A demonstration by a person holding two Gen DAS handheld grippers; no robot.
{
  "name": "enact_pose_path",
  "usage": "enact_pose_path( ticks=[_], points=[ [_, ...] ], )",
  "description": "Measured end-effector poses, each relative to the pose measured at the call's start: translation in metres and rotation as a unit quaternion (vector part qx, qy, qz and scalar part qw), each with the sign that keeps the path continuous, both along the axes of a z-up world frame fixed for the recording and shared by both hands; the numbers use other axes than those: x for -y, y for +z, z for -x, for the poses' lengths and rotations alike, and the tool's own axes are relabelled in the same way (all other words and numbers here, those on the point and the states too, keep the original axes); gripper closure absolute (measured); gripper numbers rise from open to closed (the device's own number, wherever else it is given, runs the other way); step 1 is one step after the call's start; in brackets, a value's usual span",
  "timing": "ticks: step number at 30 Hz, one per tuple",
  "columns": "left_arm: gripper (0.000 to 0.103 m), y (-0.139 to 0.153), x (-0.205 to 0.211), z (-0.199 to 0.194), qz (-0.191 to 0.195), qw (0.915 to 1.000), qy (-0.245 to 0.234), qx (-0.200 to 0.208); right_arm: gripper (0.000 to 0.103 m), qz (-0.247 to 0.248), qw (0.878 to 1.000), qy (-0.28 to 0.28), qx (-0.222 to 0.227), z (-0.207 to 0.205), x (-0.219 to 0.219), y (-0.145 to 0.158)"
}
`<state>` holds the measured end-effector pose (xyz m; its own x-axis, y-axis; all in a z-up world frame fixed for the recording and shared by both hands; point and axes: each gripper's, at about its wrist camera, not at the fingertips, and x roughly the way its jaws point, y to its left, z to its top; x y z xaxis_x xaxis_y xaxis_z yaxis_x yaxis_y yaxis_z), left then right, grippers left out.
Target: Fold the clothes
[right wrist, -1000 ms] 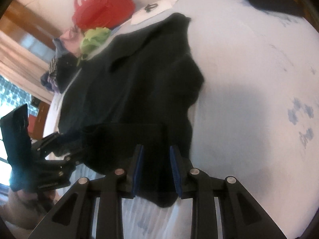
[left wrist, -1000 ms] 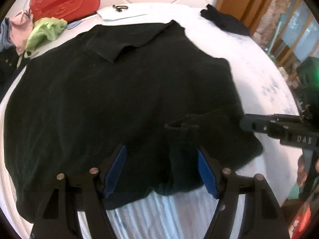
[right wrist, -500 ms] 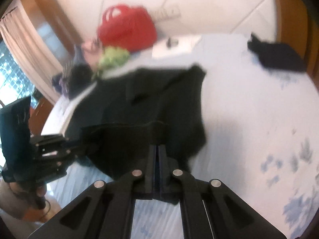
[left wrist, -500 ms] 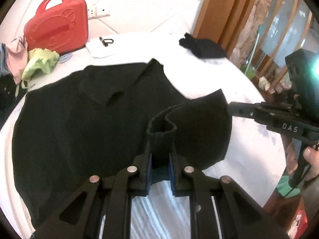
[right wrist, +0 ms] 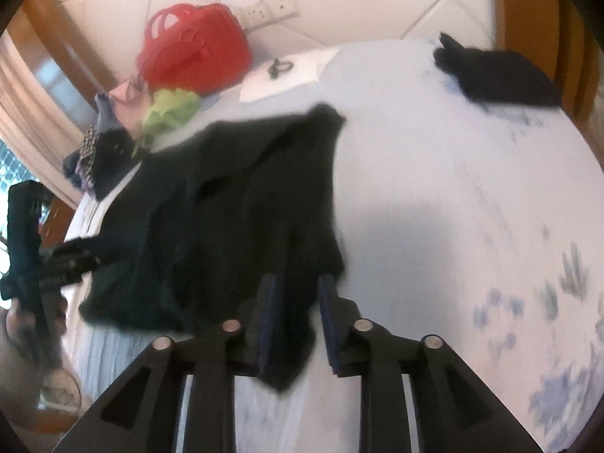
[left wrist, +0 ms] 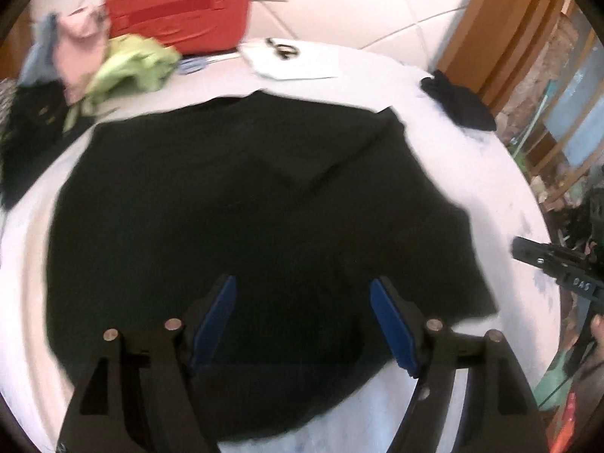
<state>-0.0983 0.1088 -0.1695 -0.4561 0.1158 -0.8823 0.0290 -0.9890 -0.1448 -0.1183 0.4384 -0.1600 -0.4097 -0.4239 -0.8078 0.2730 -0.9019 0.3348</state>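
Near bed front edge: black shirt flat, part folded; left gripper, right gripper both released, folds left.

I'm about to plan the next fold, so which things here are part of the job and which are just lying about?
Part of the job:
- large black garment spread on the white bed
- left gripper, open
- right gripper, open

Lying about:
- red hard carry case
- crumpled green cloth
- pink cloth
- small black bundle
- white paper sheet
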Motion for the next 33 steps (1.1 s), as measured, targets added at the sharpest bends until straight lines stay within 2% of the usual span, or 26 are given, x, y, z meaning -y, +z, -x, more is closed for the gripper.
enact_pose_path(
  ticks=[5,10,16,19,22,24,25,28,29,31,33],
  points=[
    [0.029,-0.013,0.047,-0.055,0.03,0.9973,0.064,0.019,0.066,0.001,1.0,0.019,0.025,-0.038,-0.013,-0.021],
    [0.029,-0.032,0.095,-0.09,0.028,0.988,0.146,0.041,0.065,0.014,0.999,0.033,0.029,-0.049,-0.001,-0.034],
    [0.029,-0.049,0.107,-0.091,0.041,0.9857,0.157,0.046,0.064,0.001,0.997,0.07,0.022,-0.034,0.033,-0.046],
    [0.027,-0.056,0.11,-0.096,0.053,0.9838,0.162,0.055,0.092,-0.038,0.995,0.066,0.07,-0.026,0.036,-0.058],
    [0.025,-0.056,0.115,-0.098,0.05,0.9836,0.163,0.06,0.092,-0.033,0.993,0.023,0.11,-0.026,0.008,-0.056],
    [0.022,-0.057,0.118,-0.098,0.054,0.9832,0.161,0.067,0.092,-0.035,0.991,0.037,0.125,-0.033,0.003,-0.054],
    [0.022,-0.055,0.119,-0.098,0.059,0.9828,0.161,0.07,0.092,-0.054,0.988,0.05,0.135,-0.036,0.005,-0.054],
    [0.022,-0.038,0.128,-0.106,0.063,0.9823,0.17,0.048,0.088,-0.106,0.983,0.056,0.139,-0.043,0.007,-0.049],
    [0.022,-0.031,0.132,-0.109,0.059,0.982,0.176,0.038,0.087,-0.107,0.985,0.051,0.129,-0.044,0.005,-0.042],
    [0.022,-0.023,0.14,-0.113,0.062,0.9804,0.185,0.027,0.081,-0.083,0.991,0.037,0.098,-0.043,0.002,-0.025],
    [0.022,-0.021,0.146,-0.114,0.066,0.9782,0.196,0.022,0.08,-0.056,0.995,0.038,0.07,-0.038,0.007,-0.014]
  ],
)
